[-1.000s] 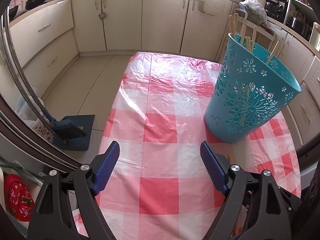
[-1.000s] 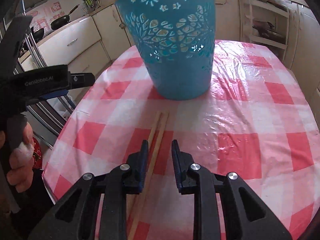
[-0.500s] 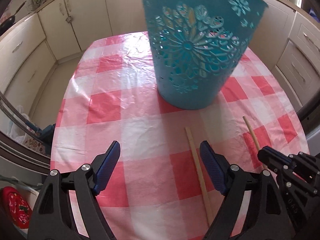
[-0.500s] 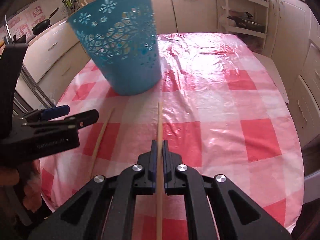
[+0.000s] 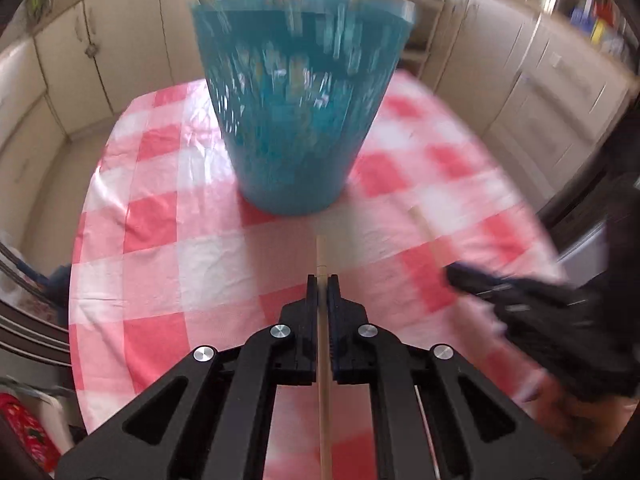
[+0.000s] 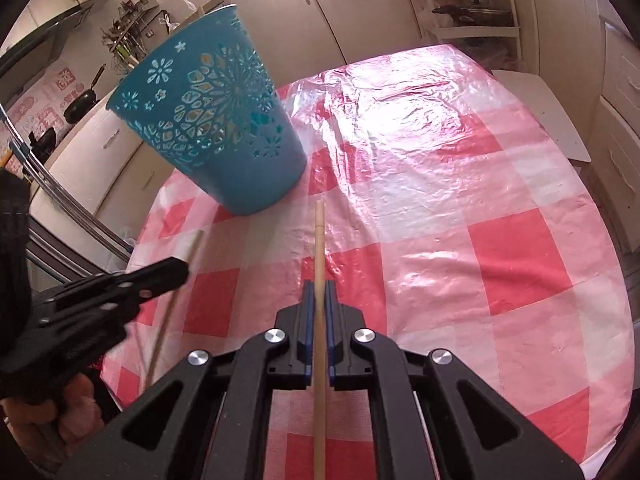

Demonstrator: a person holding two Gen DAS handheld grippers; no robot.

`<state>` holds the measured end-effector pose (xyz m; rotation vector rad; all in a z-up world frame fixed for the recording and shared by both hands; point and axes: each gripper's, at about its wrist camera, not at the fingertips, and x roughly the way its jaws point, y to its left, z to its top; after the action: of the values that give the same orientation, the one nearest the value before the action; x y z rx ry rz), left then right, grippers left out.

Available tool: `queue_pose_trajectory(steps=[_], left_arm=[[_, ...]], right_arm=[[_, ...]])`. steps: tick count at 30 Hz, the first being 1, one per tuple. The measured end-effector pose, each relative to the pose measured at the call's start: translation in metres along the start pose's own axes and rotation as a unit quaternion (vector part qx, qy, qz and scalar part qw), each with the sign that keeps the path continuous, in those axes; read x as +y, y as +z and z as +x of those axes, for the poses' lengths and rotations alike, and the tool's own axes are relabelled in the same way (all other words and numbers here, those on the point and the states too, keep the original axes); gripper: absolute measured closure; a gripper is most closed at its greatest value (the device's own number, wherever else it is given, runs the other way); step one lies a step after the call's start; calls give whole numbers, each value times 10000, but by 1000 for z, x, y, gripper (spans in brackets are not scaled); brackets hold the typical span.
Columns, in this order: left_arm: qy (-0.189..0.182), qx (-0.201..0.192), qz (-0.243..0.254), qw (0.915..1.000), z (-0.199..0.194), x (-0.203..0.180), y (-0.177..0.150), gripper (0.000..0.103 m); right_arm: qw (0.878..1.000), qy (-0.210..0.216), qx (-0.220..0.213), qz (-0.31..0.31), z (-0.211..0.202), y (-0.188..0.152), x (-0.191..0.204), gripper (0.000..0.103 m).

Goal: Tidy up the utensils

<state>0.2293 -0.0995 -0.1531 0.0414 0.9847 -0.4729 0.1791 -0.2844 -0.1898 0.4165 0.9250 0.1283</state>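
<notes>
A blue openwork basket (image 5: 296, 120) (image 6: 212, 120) stands on the red-and-white checked tablecloth (image 6: 460, 184), with several chopsticks poking out of its top. My left gripper (image 5: 322, 280) is closing, its pads pressed on a wooden chopstick (image 5: 321, 252) that points at the basket's base. My right gripper (image 6: 319, 286) is shut on a second chopstick (image 6: 319, 236), aimed just right of the basket. Each wrist view shows the other gripper at its side: the right gripper (image 5: 454, 274) blurred, the left gripper (image 6: 176, 270) with its chopstick (image 6: 191, 246).
Cream kitchen cabinets (image 6: 280, 20) surround the table. A counter with pans (image 6: 80, 104) runs along the left and a white shelf rack (image 6: 472, 12) stands at the back right. The table's rounded edge (image 6: 624, 320) lies close on the right. A person's hand (image 6: 76, 416) holds the left gripper.
The left gripper has swung toward the basket and shut on the chopstick that lay on the cloth. The right gripper closed on its chopstick earlier and has rolled, still holding it.
</notes>
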Motion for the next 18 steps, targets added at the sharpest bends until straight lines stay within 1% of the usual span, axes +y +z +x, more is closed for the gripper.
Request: queue_pose_trajectory(steps=[1,2,3,5,6,8,10,12,13,15,16,17,18], left_arm=[[-263,-216,-106,9994,-22,1,7,99],[-443,-461,-148,9978,-44,-1,16,99],[-542,-695,-149,9960,-60,-3,26,99],[-558,-1321,-100,9896,-99,-6,55,99],[-552,-1573,-131,9859,-110,-5,70,99],[-382,-2249,-269,9733,-131,-2,103,99],[-216,-2750,-524,9598,-137,2,130,99],[-91,-3050,-712,9496,-131,6,152,99],[118,-3234,-758,9431,-125,6,163,99],[282,-3335,-862,9384,-110,7,178,98],[436,-3389,-935,9351,-99,8,184,98],[559,-3411,-956,9335,-92,10,187,98],[642,-3379,-994,9337,-83,12,190,98]], right_arm=[[9999,55,9,88,0,1,-3,97],[9998,120,28,183,1,2,-6,97],[9995,178,50,253,1,1,-7,97],[9991,271,86,329,4,2,-8,97],[9990,297,89,321,3,1,-7,97],[9991,315,59,275,1,2,-4,97],[9992,296,10,266,-1,3,-5,97],[9990,317,-25,328,-1,3,-8,97],[9989,319,-33,352,-1,3,-10,97],[9986,324,-37,407,0,3,-13,97],[9985,336,-30,434,1,2,-14,97],[9983,348,-22,457,1,3,-15,97],[9982,361,-24,478,1,3,-15,97]])
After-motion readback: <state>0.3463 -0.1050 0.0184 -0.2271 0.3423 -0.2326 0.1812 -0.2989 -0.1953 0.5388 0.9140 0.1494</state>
